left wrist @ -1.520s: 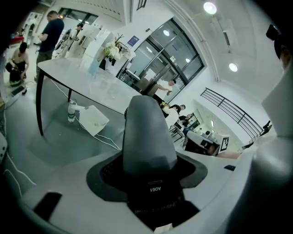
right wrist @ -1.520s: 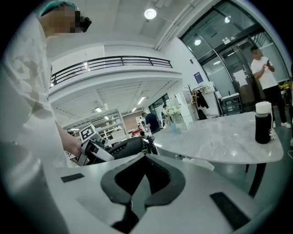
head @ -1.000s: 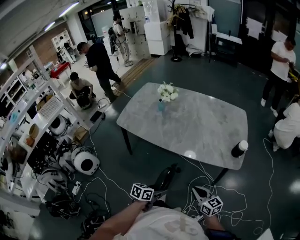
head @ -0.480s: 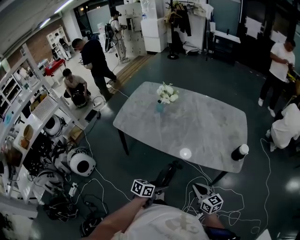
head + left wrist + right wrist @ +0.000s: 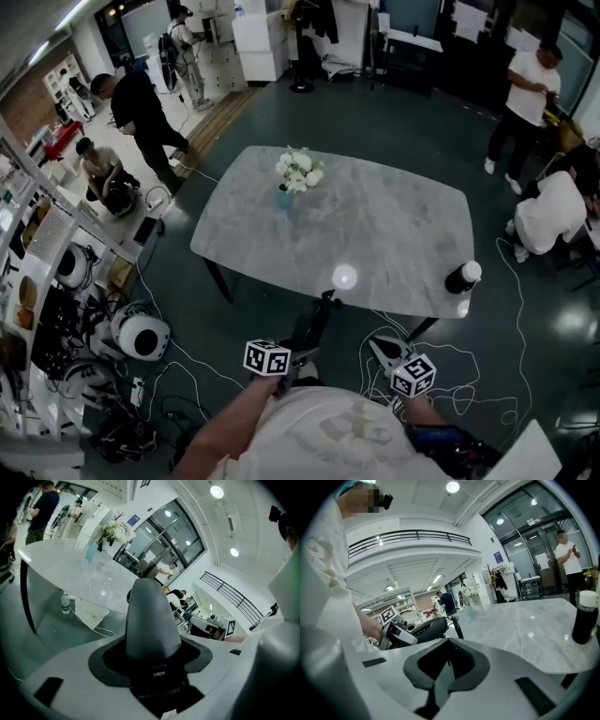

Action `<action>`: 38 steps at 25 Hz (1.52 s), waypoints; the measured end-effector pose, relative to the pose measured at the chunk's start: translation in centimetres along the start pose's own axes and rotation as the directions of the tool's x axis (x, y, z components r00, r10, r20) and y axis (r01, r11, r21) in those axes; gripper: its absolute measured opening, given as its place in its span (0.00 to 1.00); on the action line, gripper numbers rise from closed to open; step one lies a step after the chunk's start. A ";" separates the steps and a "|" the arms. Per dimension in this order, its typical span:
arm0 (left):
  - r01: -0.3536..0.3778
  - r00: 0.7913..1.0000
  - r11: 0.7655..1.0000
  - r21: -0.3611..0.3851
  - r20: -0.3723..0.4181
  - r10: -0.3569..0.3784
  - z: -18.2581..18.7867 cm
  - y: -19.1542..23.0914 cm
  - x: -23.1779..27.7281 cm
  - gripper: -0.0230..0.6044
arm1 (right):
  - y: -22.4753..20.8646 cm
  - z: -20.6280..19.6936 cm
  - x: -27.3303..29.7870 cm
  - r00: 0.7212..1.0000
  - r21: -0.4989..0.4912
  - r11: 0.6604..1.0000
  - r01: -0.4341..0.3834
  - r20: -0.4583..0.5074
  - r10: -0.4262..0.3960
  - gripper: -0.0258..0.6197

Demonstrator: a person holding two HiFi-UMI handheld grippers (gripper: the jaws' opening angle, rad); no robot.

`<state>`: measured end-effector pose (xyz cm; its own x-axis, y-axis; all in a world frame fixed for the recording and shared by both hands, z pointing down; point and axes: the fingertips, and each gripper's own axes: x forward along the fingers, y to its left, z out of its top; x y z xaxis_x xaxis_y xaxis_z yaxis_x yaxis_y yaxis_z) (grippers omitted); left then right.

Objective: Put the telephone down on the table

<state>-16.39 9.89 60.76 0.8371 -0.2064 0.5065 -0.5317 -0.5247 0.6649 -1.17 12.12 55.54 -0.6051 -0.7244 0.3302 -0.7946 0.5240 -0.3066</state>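
Observation:
A black telephone handset (image 5: 314, 328) with a coiled cord sticks forward out of my left gripper (image 5: 298, 352), whose jaws are shut on its rear end. It is in the air just short of the near edge of the grey marble table (image 5: 394, 234). In the left gripper view the handset (image 5: 151, 620) fills the middle and points at the table (image 5: 70, 569). From the right gripper view, the handset (image 5: 425, 629) is at the left beside the table (image 5: 525, 625). My right gripper (image 5: 380, 345) hangs beside it, jaws together with nothing held.
On the table stand a vase of white flowers (image 5: 295, 173) at the far side and a black bottle with a white cap (image 5: 461, 277) at the near right corner. Cables (image 5: 450, 375) lie on the floor under me. Several people stand or crouch around the room.
The table has come closer and lower in the head view. Both grippers and the handset now sit nearer its front edge. The grip is unchanged.

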 end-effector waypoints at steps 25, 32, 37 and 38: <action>0.000 1.000 1.000 0.006 -0.012 0.000 4.7 4.1 -1.4 0.48 | -1.2 3.6 4.1 0.996 0.011 0.996 0.088 -0.025 -0.087 0.06; -0.041 0.999 0.999 -0.024 0.009 0.041 6.1 5.8 -2.0 0.48 | -2.0 4.8 7.5 0.999 0.010 1.000 0.028 -0.025 -0.028 0.06; -0.060 0.998 0.997 -0.044 0.021 0.061 7.8 6.7 -0.9 0.48 | -4.0 6.0 9.1 0.999 0.004 1.000 0.004 -0.032 -0.004 0.06; -0.061 0.998 0.997 -0.049 0.022 0.063 8.1 6.8 -0.6 0.48 | -4.6 6.3 9.4 0.999 0.003 1.000 0.002 -0.033 -0.001 0.06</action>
<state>-19.43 -0.29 60.55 0.8049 -0.2573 0.5347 -0.5877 -0.4699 0.6586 -2.91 0.10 54.41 -0.6053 -0.7099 0.3600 -0.7954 0.5214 -0.3090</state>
